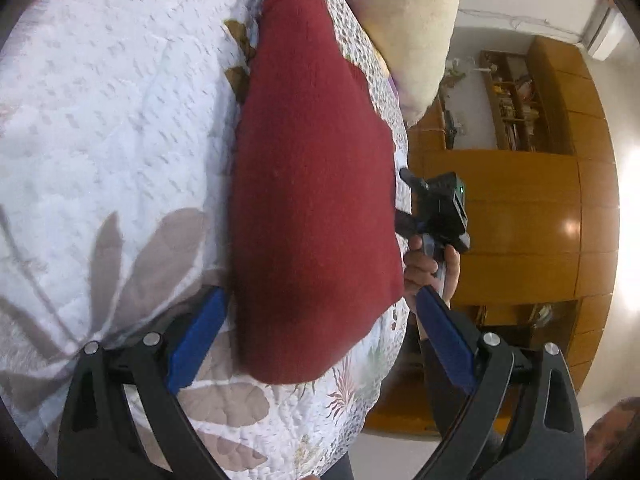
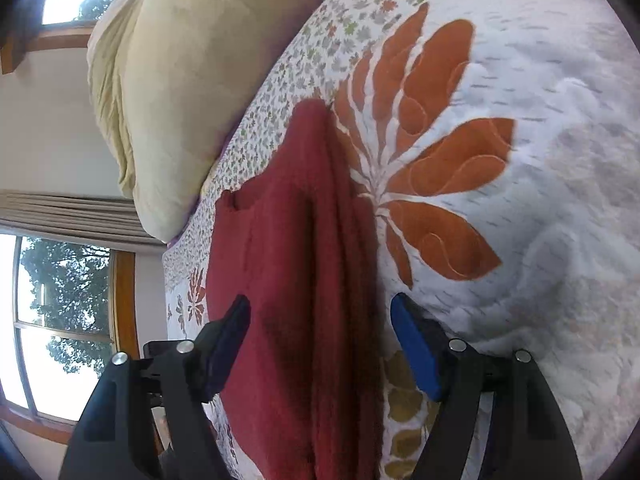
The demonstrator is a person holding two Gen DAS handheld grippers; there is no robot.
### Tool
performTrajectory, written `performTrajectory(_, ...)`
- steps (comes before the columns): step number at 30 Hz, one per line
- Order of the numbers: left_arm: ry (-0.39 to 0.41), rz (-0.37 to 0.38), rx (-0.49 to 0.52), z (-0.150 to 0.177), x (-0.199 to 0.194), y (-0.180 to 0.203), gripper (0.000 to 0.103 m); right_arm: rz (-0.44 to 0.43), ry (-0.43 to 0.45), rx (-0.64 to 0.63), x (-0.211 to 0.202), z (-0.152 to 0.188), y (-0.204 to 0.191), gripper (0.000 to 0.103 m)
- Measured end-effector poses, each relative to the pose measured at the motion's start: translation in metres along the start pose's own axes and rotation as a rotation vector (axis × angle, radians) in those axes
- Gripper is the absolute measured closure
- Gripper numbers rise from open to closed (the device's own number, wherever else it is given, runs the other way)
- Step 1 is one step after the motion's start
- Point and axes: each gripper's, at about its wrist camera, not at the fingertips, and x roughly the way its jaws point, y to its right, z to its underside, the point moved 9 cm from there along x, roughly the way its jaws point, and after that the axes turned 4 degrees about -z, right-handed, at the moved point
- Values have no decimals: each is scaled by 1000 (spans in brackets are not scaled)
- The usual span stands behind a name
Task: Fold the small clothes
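Note:
A dark red knitted garment (image 1: 316, 184) lies folded lengthwise on a white floral quilt (image 1: 112, 120). My left gripper (image 1: 320, 320) is open, its blue-padded fingers (image 1: 196, 340) spread to either side of the garment's near end. In the left wrist view the right gripper (image 1: 406, 200) sits at the garment's right edge, held by a hand (image 1: 424, 268). In the right wrist view the same red garment (image 2: 304, 280) runs between the fingers of my right gripper (image 2: 320, 320), which is open with nothing between its pads. Folded layers show along the garment's right side.
A cream pillow (image 2: 180, 80) lies at the head of the bed, beyond the garment. The quilt (image 2: 520, 160) spreads wide to one side. The bed edge drops off beside the garment toward wooden cabinets (image 1: 520, 220). Windows (image 2: 56, 320) and a curtain stand past the pillow.

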Motion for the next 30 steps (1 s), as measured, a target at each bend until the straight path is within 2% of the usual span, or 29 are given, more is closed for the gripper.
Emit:
performTrajectory(4, -43, 38, 2, 1, 17, 6, 7, -16, -31, -11, 16, -3, -5, 29)
performTrajectory(9, -80, 41, 11, -1, 34, 9, 4, 7, -50, -41, 38, -9, -14, 20)
performTrajectory(22, -115, -58, 45, 13, 55, 10, 4, -6, -78, -70, 70, -13, -30, 17)
performTrajectory(27, -118, -137, 88, 21, 65, 17, 4, -38, -86, -73, 74, -11, -39, 18)
performTrajectory(30, -108, -135, 78, 21, 65, 17, 4, -26, -87, -72, 80, -11, -38, 19)
